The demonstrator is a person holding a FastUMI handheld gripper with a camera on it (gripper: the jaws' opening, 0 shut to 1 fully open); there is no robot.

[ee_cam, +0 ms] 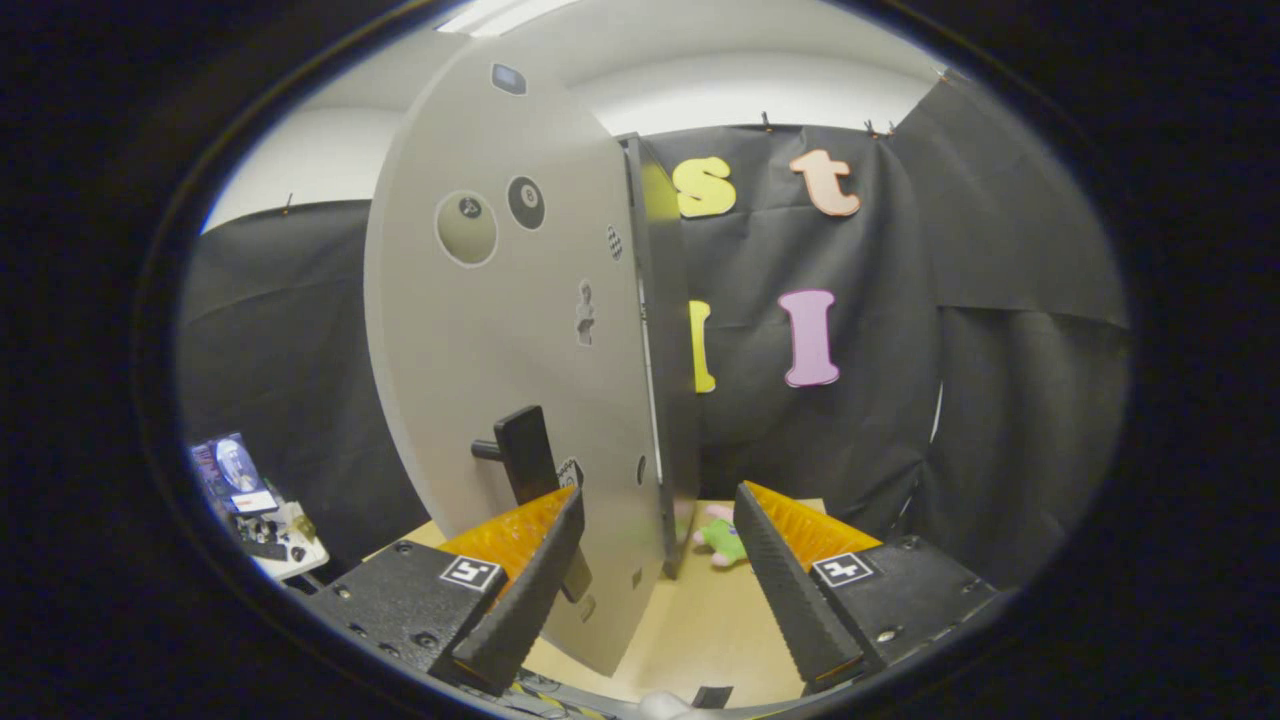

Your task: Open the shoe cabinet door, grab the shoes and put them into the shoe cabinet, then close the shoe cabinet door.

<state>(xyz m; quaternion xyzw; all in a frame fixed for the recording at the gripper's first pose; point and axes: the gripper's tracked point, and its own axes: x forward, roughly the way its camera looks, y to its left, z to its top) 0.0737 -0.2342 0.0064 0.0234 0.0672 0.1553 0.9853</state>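
The grey cabinet door (500, 330) stands ajar, swung toward me, with its free edge (655, 360) just ahead of the gap between my fingers. A dark lever handle (525, 450) sticks out low on the door face, right above my left finger (530, 590). My gripper (660, 510) is open, and nothing is held between the fingers; the door's lower corner reaches down between them. Past the door edge, a small green and pink plush shoe (722, 538) lies on the wooden tabletop (700, 620), just inside my right finger (790, 590).
Black cloth walls close the booth behind and to the right. A small white side table (275, 535) with a screen and bits of gear stands at the far left, beyond the door.
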